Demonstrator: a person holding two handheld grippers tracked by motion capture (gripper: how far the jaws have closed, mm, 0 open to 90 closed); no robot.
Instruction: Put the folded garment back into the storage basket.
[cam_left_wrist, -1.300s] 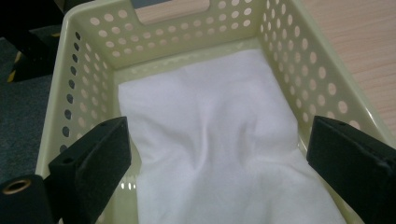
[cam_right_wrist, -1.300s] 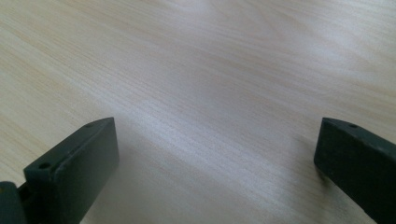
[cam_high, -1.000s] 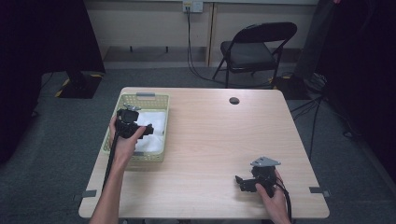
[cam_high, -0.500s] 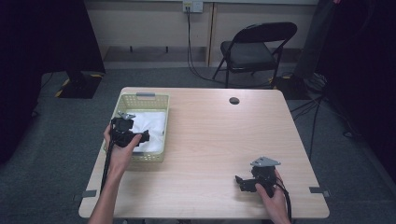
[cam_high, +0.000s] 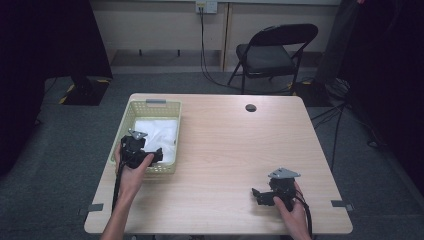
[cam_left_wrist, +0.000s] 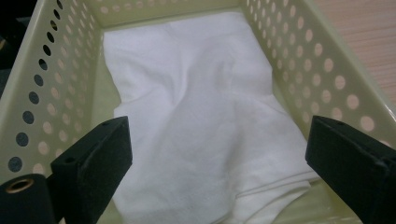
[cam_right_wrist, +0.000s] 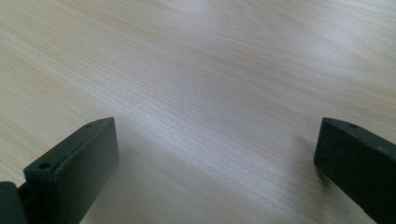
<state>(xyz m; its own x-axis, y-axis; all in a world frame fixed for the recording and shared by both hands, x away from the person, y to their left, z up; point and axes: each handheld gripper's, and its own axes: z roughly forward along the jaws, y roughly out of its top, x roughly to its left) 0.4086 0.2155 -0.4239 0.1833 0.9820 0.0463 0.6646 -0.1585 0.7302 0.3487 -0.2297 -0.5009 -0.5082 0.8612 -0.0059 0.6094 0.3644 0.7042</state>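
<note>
The jaws of the left gripper (cam_left_wrist: 219, 154) are spread wide and nothing is held between them; in the left gripper view they are seen on either side of a white cloth (cam_left_wrist: 205, 116) that lies crumpled in a pale yellow perforated basket (cam_left_wrist: 322, 70). In the high view the left gripper (cam_high: 155, 156) is seen at the near end of the basket (cam_high: 150, 102), held above its rim and pointed inward, while the cloth (cam_high: 160, 132) covers most of the basket floor. The basket is placed at the left side of the tabletop (cam_high: 235, 150).

The jaws of the right gripper (cam_right_wrist: 215, 158) are likewise wide apart and empty, with bare wood grain seen between them. In the high view the right gripper (cam_high: 256, 195) is held low near the front right corner of the tabletop, well apart from the basket.

The step in hand is judged to be the approach to the cloth, with no grasp yet made. For the next move, the left gripper would have to be lowered into the basket until a raised fold of the cloth lies between the jaws, and then closed on it. Care would be called for so that the basket wall is not caught, since the jaws stand close to both sides.
</note>
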